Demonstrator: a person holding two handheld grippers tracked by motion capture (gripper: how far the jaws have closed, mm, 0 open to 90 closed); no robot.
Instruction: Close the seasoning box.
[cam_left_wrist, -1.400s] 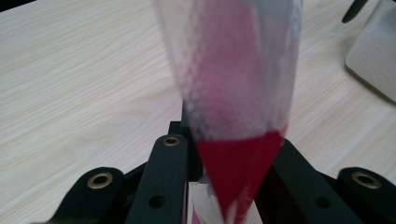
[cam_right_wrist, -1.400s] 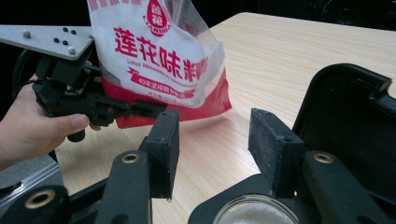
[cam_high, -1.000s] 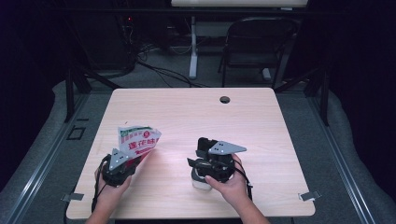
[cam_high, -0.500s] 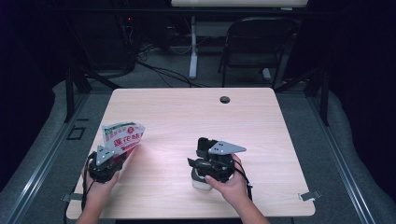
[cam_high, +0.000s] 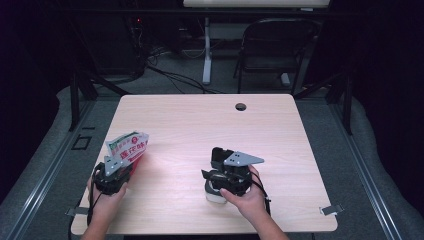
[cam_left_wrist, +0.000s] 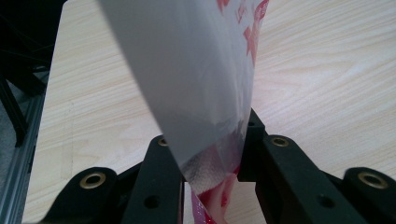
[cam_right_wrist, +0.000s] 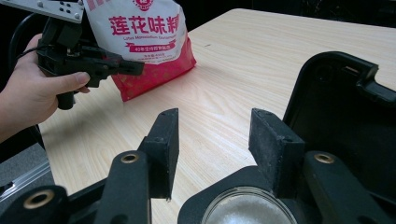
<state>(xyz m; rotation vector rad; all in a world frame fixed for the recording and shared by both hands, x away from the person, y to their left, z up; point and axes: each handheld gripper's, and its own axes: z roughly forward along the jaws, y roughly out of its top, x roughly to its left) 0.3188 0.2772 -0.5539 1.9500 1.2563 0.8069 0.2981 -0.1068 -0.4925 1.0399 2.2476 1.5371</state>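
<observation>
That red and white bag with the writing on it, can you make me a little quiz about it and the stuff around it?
1. True or false: the left gripper is shut on the red and white plastic bag.
2. What stands on the light wooden table under the right gripper? A) a blue mug B) a small round jar of white powder C) a spoon
3. Fill in: the right gripper's jaws are ____.

Key: 1 true; 2 B; 3 open
</observation>
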